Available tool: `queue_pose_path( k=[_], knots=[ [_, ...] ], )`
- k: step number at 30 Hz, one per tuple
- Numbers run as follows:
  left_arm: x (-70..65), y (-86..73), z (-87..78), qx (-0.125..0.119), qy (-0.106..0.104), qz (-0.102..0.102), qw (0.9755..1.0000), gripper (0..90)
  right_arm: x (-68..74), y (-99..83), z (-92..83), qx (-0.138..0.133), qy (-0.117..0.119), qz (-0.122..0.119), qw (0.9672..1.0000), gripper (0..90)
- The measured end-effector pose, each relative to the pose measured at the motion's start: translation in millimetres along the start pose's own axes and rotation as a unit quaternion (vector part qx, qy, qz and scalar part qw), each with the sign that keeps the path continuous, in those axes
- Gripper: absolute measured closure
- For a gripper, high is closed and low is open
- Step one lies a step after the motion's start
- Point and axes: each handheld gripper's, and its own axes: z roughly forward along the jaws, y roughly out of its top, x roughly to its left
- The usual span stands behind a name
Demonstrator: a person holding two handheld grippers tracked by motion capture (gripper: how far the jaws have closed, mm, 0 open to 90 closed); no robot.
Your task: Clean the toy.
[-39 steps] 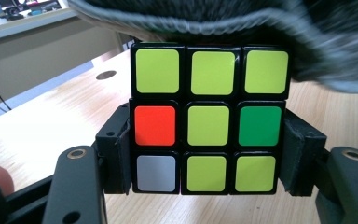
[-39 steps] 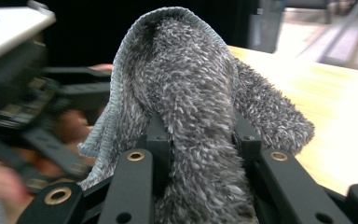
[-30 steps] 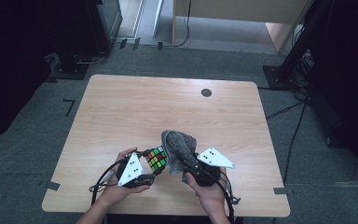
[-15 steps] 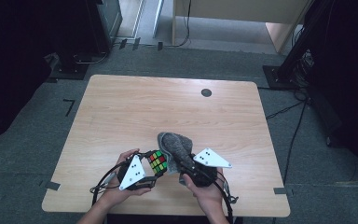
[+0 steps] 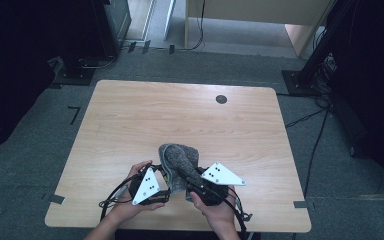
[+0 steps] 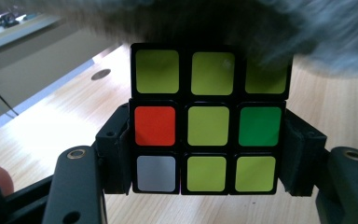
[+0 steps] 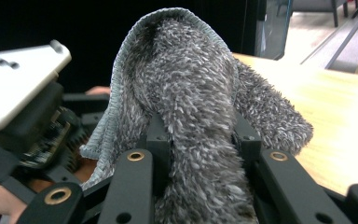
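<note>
Since the earlier frame the cloth (image 5: 180, 159) has swung over the cube (image 6: 207, 119), hiding it from above. Near the table's (image 5: 130, 115) front edge, right gripper (image 7: 198, 140) pinches cloth, left gripper (image 6: 207, 154) clamps cube. Wiping underway; next, rub cloth across the faces.

1. Pale wooden table (image 5: 145, 115), rounded corners, with a small dark round cap (image 5: 221, 99) near its far edge.
2. Grey carpet floor (image 5: 40, 150) all around, marked with strips of dark tape (image 5: 56, 199).
3. Dark stand base (image 5: 77, 75) far left, black frame post (image 5: 325, 45) far right.
4. Black cable (image 5: 315, 150) trailing along the right side.
5. Dim room, table brightly lit.
</note>
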Motion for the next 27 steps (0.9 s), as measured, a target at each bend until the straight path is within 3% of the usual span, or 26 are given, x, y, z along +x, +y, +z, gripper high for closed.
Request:
queue_pose_path(
  k=[2, 8, 11, 15, 19, 20, 22, 24, 27],
  knots=[
    [-0.4, 1.5, -2.4, -0.004, 0.001, 0.006, 1.0000, 34.4, -5.7, -3.4, 1.4, 0.000, -0.004, 0.011, 0.9999, 68.3],
    [6.8, 3.0, -6.3, -0.021, -0.002, -0.019, 0.9996, 34.4, -28.7, -6.2, -1.4, 0.014, -0.052, 0.043, 0.9976, 68.3],
    [9.8, 0.9, -4.0, -0.010, 0.002, -0.032, 0.9995, 34.4, -32.5, -6.4, -4.3, 0.005, -0.059, 0.062, 0.9963, 68.3],
    [8.0, -0.8, 0.7, 0.003, -0.012, -0.033, 0.9994, 34.3, -11.8, 0.6, -5.7, -0.015, -0.023, 0.034, 0.9990, 68.2],
    [4.0, 2.2, -0.9, -0.003, -0.023, -0.022, 0.9995, 34.4, 5.6, 1.5, 0.1, -0.009, 0.009, -0.007, 0.9999, 68.0],
    [3.7, 2.5, -1.4, -0.002, -0.021, -0.018, 0.9996, 34.4, 5.8, 0.3, 1.2, -0.011, 0.009, -0.014, 0.9998, 67.9],
    [5.3, 2.3, -3.6, -0.012, -0.032, -0.026, 0.9991, 34.4, 1.1, -0.7, 1.2, -0.012, 0.013, -0.005, 0.9998, 67.7],
    [7.5, 2.4, -5.9, -0.025, -0.042, -0.036, 0.9981, 34.3, -5.8, -1.3, 0.5, -0.009, -0.002, 0.000, 1.0000, 67.6],
    [9.4, 2.9, -7.4, -0.030, -0.040, -0.038, 0.9981, 34.3, -18.0, -3.0, -0.7, -0.002, -0.022, 0.019, 0.9996, 67.4]
  ],
)
